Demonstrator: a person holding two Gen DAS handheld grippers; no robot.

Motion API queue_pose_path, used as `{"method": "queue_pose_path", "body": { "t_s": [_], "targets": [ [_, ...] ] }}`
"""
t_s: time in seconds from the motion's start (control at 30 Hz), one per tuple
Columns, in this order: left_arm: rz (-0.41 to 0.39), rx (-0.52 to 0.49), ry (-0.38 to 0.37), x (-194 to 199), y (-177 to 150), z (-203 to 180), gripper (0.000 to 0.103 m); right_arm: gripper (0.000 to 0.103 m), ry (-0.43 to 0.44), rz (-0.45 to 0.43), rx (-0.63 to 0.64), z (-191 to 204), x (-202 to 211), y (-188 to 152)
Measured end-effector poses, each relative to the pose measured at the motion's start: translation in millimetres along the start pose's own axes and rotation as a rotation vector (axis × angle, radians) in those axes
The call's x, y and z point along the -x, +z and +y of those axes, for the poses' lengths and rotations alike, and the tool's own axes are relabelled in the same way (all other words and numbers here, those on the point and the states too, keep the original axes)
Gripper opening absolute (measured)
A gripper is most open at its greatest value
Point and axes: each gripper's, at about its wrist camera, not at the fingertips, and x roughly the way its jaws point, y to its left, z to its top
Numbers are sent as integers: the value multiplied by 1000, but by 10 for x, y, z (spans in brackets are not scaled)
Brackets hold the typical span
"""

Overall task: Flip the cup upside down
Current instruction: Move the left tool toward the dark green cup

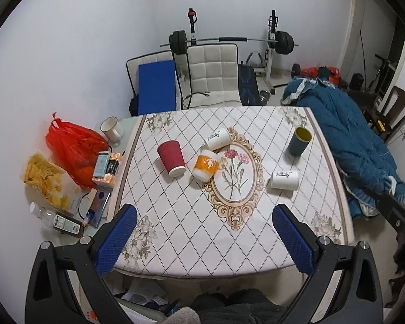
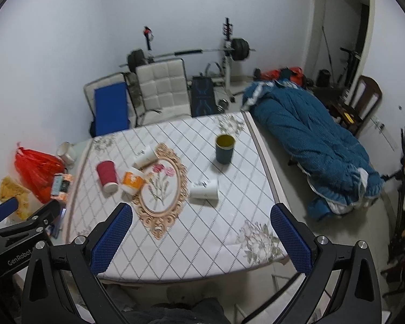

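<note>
Table point(image 1: 256, 243) near edge hidden behind both spread grippers.

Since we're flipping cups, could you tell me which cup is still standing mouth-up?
The blue-grey cup with the yellow inside, near the table's far right corner; the others are inverted or tipped over.

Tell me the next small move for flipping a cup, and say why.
Probably bring the right gripper forward toward the blue cup. It looks like the only cup standing mouth up; the red cup and orange cup already seem upside down, and both white cups lie on their sides. Both grippers are open, empty and back at the table's near edge, and the blue cup stands on the right.
</note>
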Motion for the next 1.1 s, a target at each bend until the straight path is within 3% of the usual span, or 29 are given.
{"method": "queue_pose_path", "body": {
  "t_s": [0.33,0.73,1.1],
  "targets": [
    [133,-84,-20,-758,-100,-103,103,103,-130,179,-72,-138,-986,-381],
    [366,-151,38,-1871,-47,-691,103,103,-117,422,-104,-516,-2354,-644],
    [413,-202,110,-2628,466,-1347,103,103,-87,590,-124,-1100,-3404,-575]
  ]
}}
